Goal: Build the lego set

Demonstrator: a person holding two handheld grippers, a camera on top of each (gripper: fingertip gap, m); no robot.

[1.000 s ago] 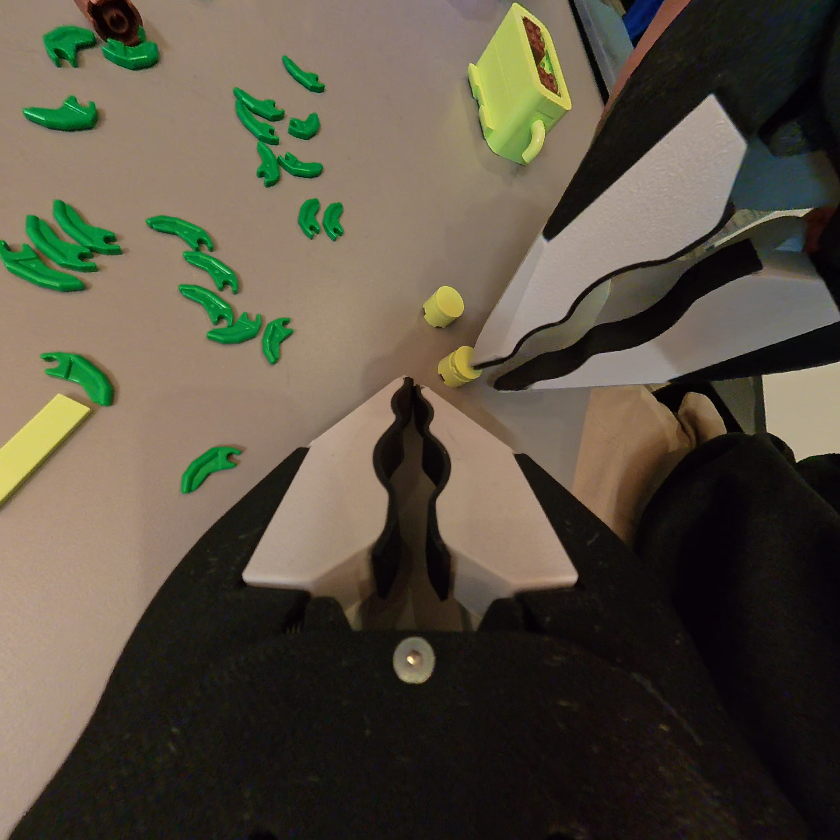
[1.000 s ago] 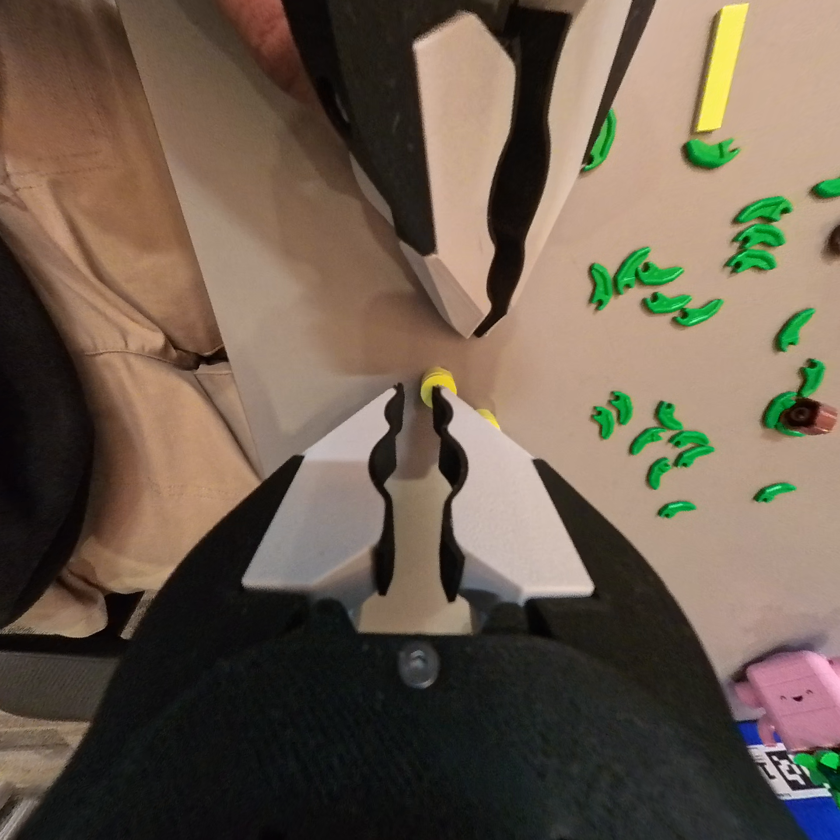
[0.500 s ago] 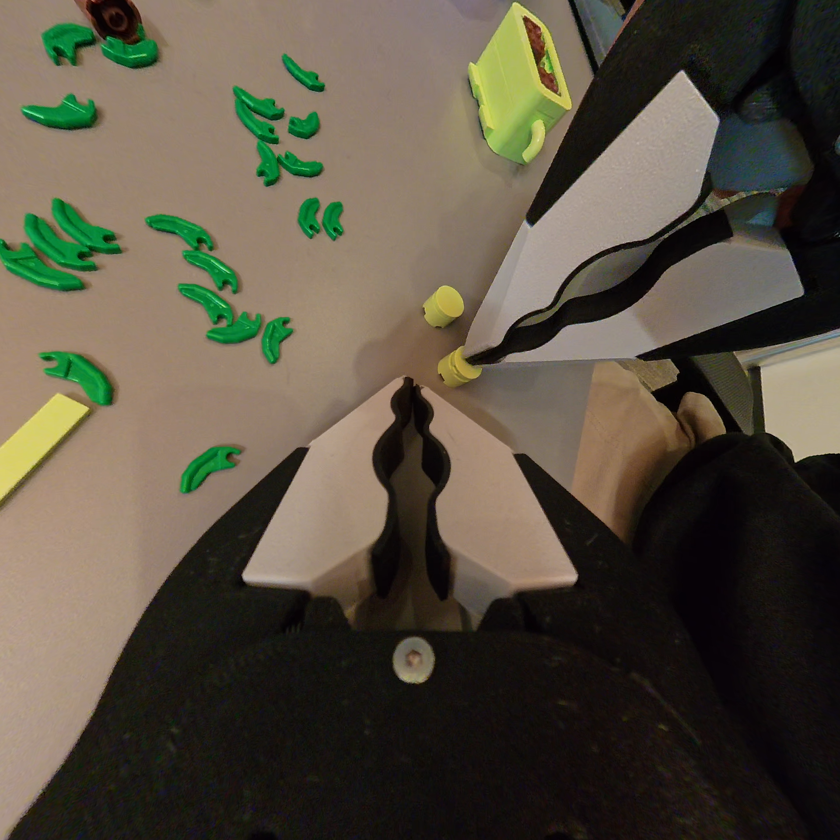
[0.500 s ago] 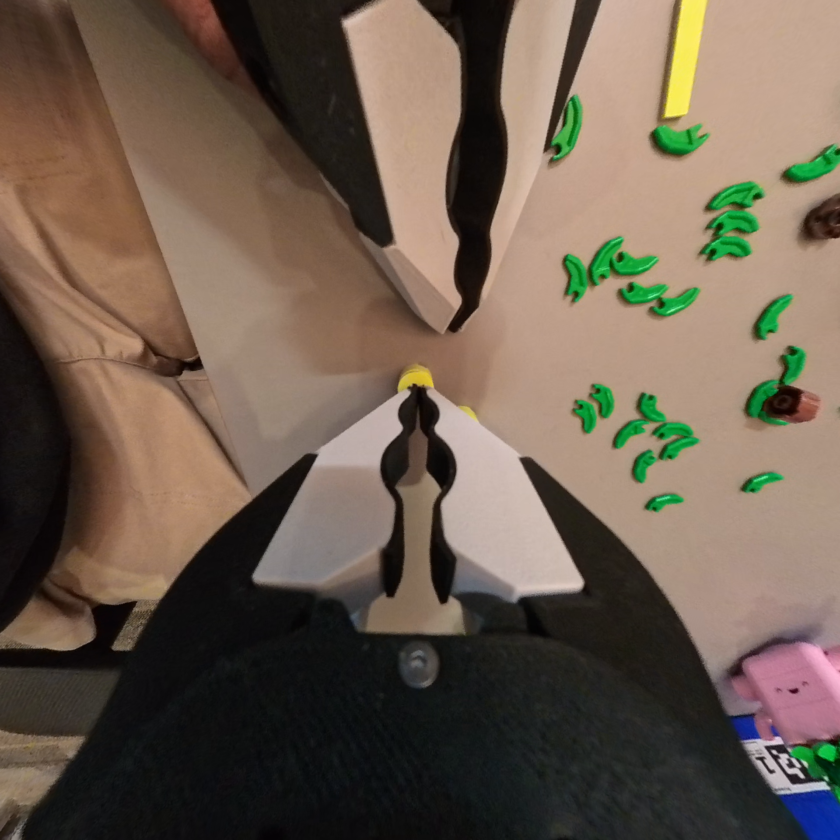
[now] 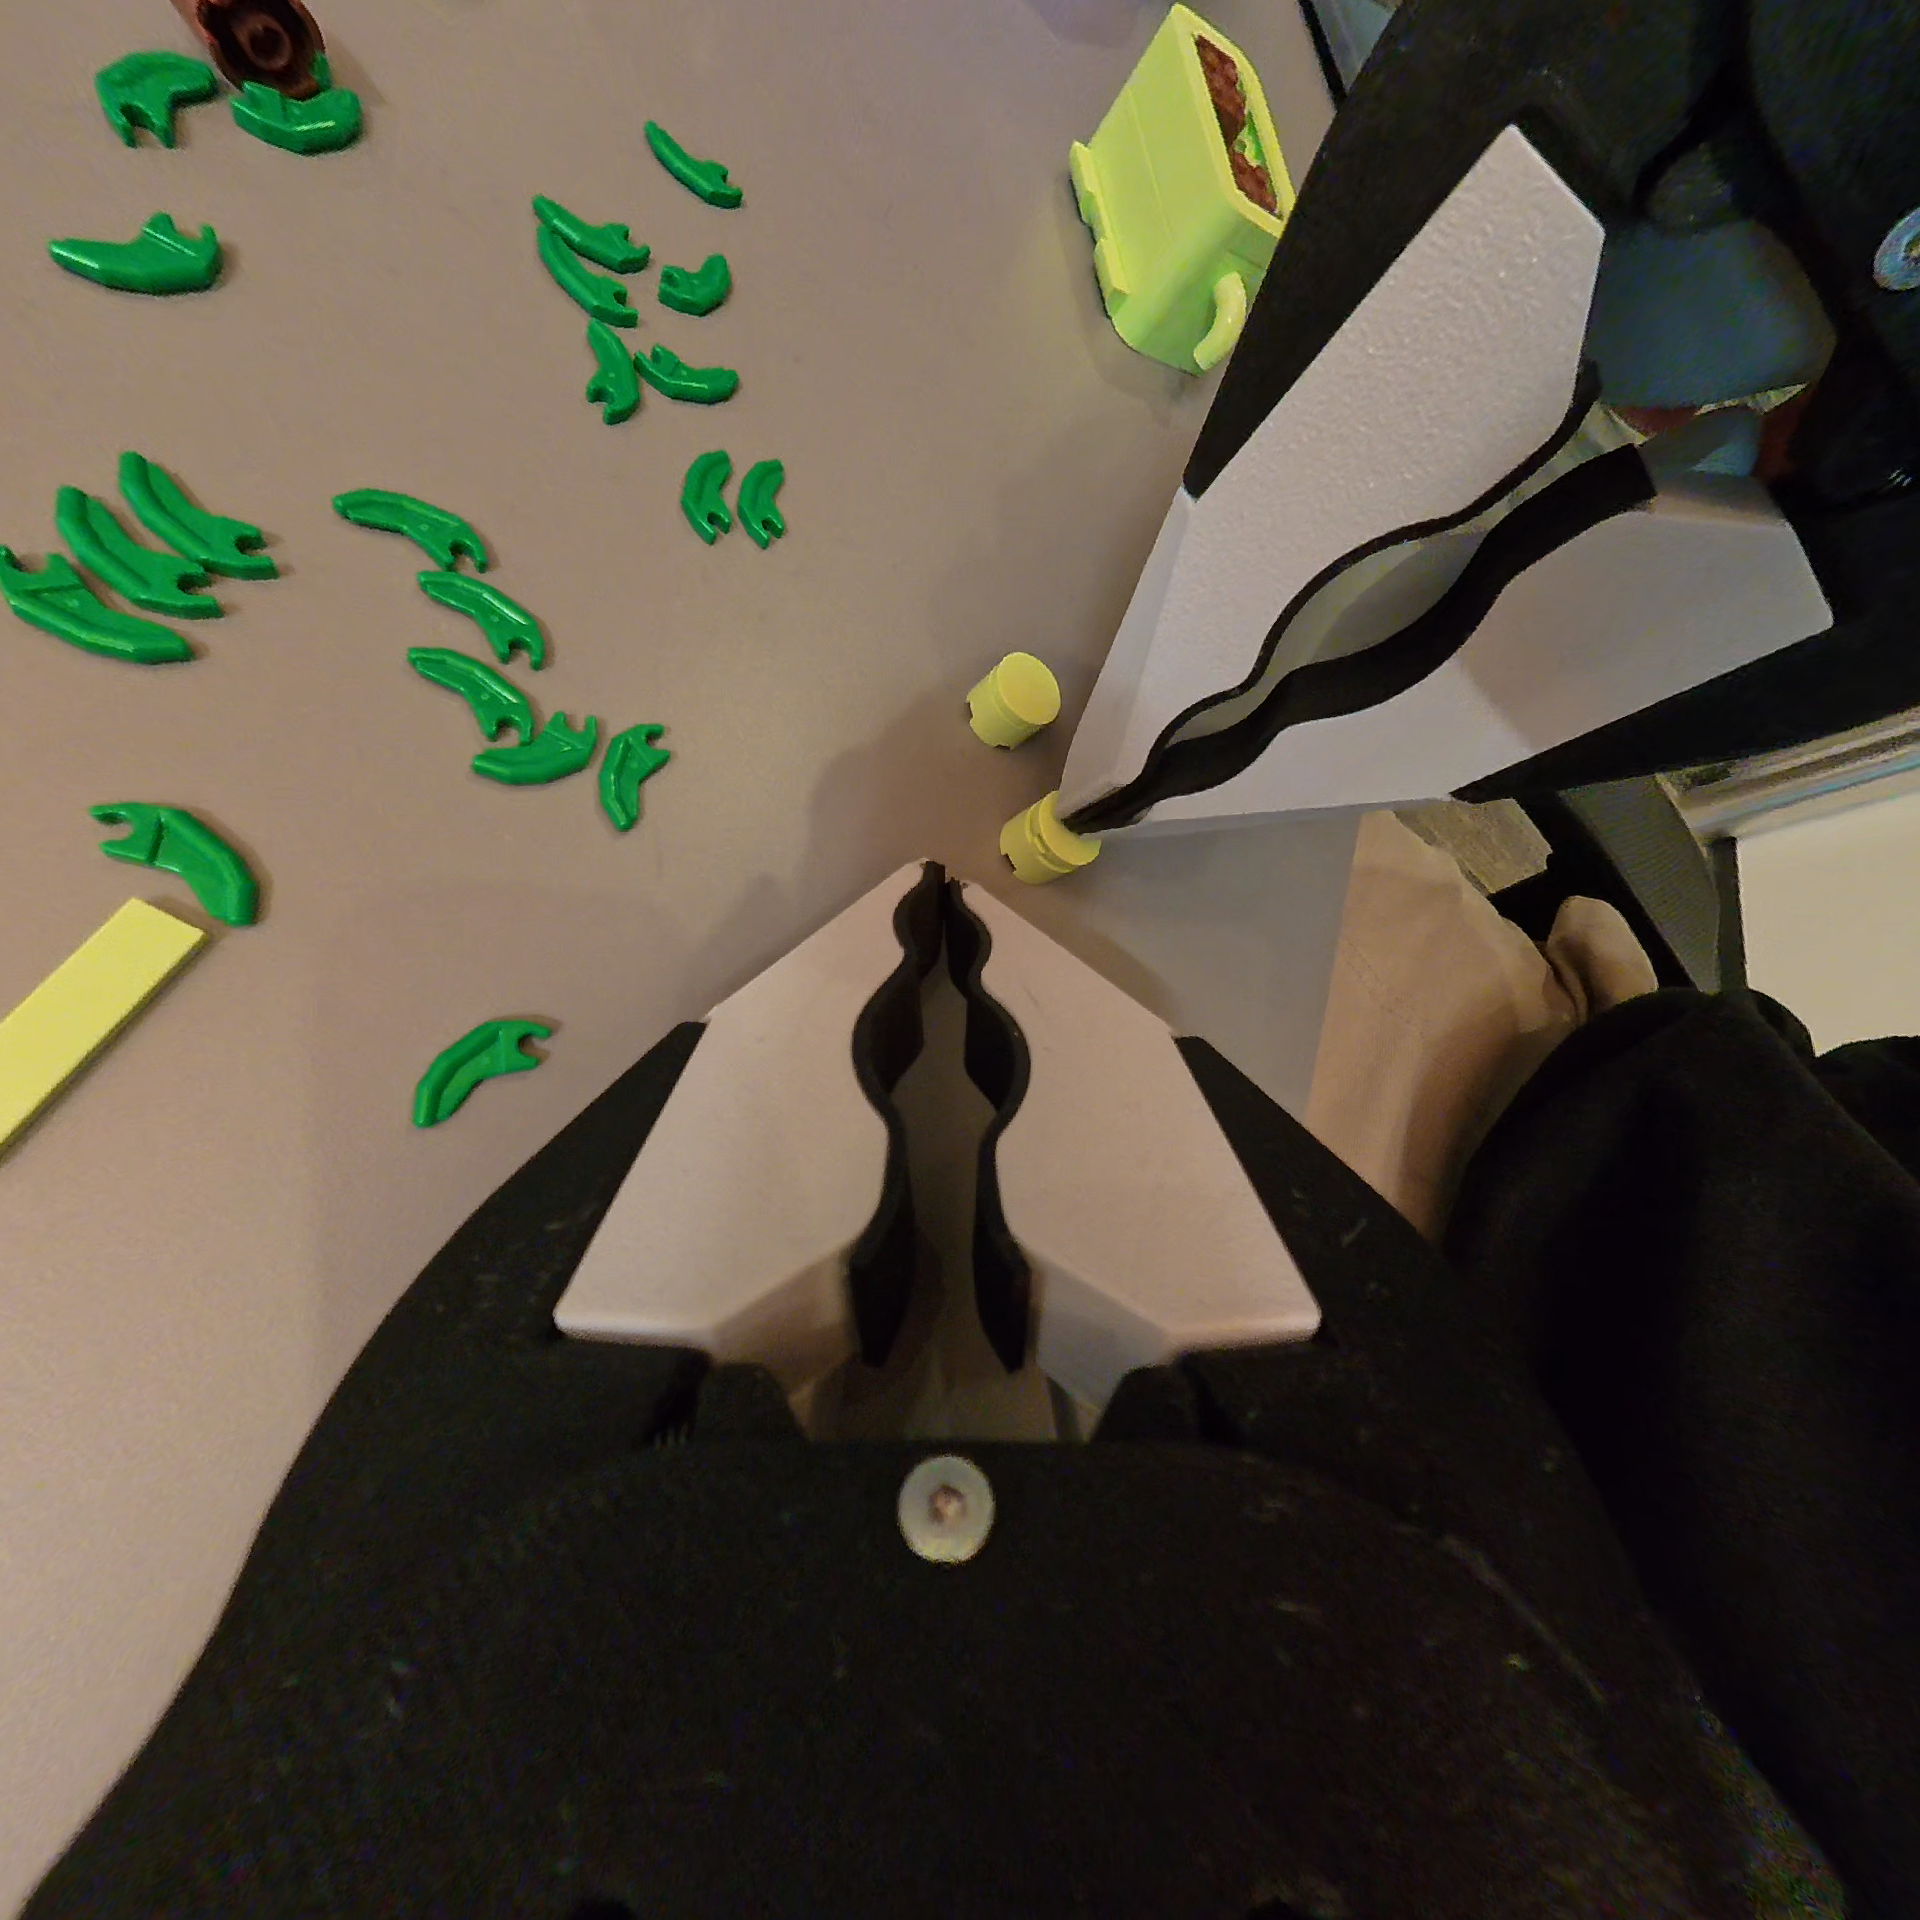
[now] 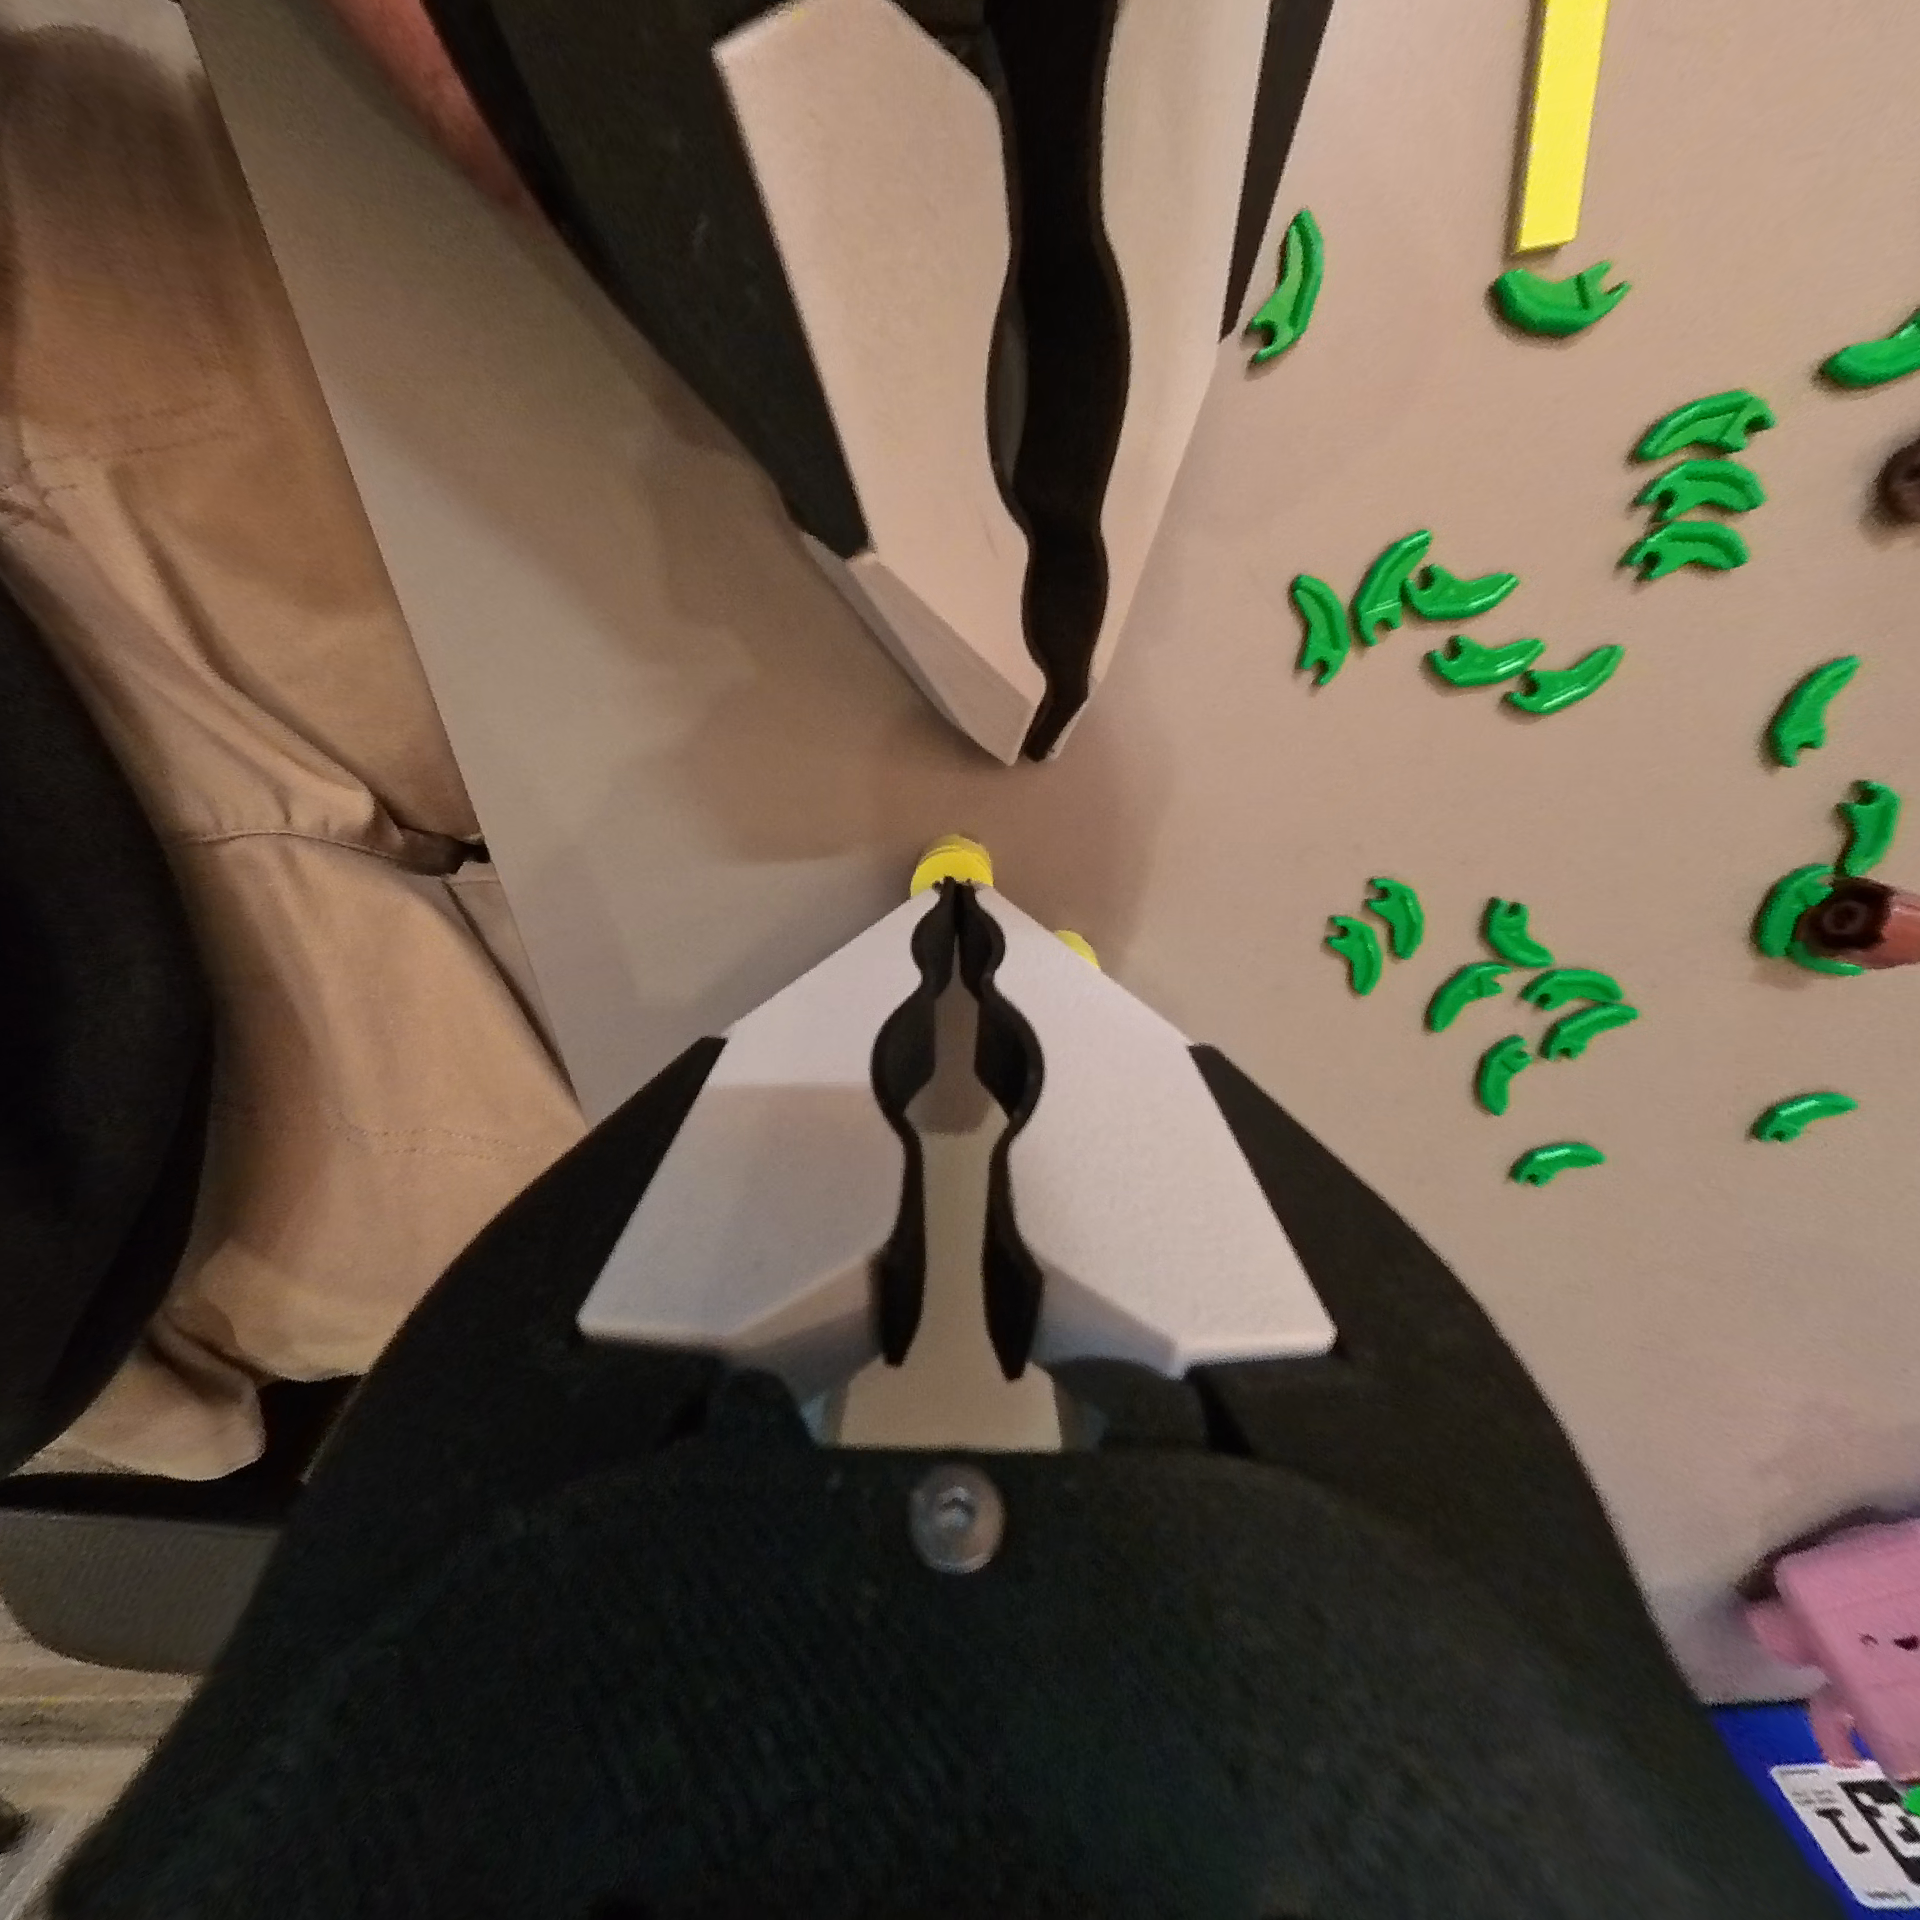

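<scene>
The right gripper [image 6: 954,902] pinches a yellow round piece [image 5: 1042,852] on the grey bench [image 5: 312,1195]; the left gripper [image 5: 940,883], closed and empty, sits just beside it. Green leaf pieces [image 5: 488,675] lie scattered beyond.

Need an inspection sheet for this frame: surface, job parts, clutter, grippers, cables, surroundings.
Surface: grey table, bare near its edge.
Job's things: two yellow round pieces, one pinched, one loose; scattered green leaf pieces; lime block assembly; yellow flat strip; brown piece.
Clutter: pink figure at the table edge.
Grippers: right gripper fingers shut on the pinched piece; left gripper shut, empty.
Cables: nothing seen.
Surroundings: person's tan trousers.
</scene>
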